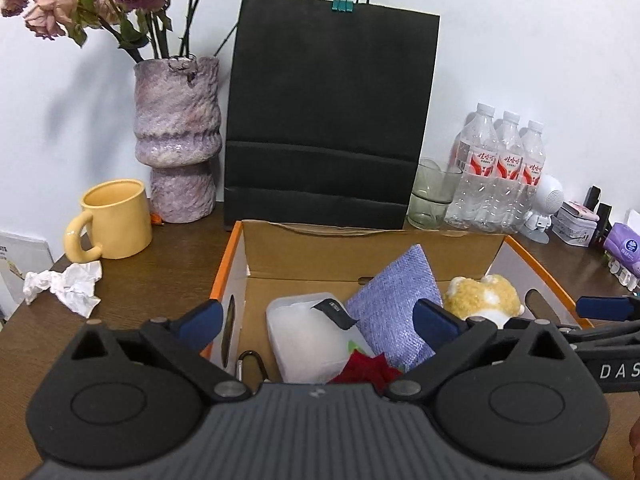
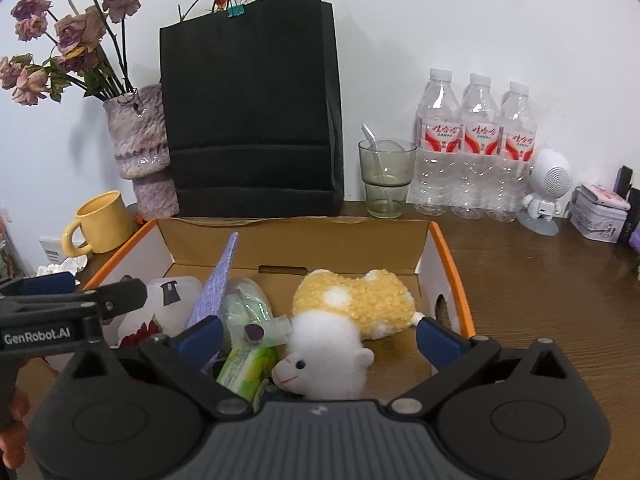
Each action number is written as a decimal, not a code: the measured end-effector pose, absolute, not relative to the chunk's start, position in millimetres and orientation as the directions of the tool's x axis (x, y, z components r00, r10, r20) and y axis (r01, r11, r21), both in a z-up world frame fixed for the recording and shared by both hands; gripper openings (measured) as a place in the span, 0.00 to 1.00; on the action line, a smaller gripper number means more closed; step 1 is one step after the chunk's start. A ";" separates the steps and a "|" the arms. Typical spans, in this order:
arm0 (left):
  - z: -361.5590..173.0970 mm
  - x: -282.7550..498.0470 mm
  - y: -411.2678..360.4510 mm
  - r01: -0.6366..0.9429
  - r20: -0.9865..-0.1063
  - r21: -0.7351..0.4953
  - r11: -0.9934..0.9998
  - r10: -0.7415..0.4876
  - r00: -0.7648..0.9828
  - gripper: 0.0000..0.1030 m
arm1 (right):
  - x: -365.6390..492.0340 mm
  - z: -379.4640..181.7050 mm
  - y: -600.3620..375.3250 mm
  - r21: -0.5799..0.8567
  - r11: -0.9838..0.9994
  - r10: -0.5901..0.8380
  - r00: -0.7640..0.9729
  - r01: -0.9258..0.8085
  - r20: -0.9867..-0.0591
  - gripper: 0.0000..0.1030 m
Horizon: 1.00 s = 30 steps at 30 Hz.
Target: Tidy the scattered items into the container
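With both grippers' jaws wide and empty over the cardboard box, nearly done: plush toy, purple pouch, plastic tub already inside. Left out on the bench, far left: crumpled tissue.

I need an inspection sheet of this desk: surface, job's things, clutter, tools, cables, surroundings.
Surface: brown wooden desk.
Job's things: cardboard box holds plush sheep, purple cloth, clear plastic container, green packet; crumpled tissue lies outside on the desk.
Clutter: yellow mug, vase, black paper bag, glass, three water bottles.
Tools: left tool open, empty; right tool open, empty.
Cables: nothing seen.
Surroundings: white wall.
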<state>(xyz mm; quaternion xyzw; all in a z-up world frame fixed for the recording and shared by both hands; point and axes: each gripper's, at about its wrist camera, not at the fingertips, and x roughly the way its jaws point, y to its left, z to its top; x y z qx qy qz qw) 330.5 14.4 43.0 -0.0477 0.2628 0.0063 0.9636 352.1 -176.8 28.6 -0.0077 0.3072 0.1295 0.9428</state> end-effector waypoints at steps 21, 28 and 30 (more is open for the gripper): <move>75.1 199.9 11.2 -0.056 -0.513 -0.079 0.995 0.008 0.859 1.00 | 215.5 72.1 -201.8 0.039 0.971 0.220 0.808 -0.238 -0.547 1.00; 77.5 170.6 5.5 -0.046 -0.519 -0.057 0.997 0.010 0.855 1.00 | 186.8 75.5 -204.8 0.050 0.970 0.226 0.804 -0.238 -0.549 1.00; 77.8 165.1 4.3 -0.040 -0.522 -0.059 0.997 0.004 0.853 1.00 | 180.5 75.7 -205.7 0.060 0.970 0.228 0.803 -0.234 -0.551 1.00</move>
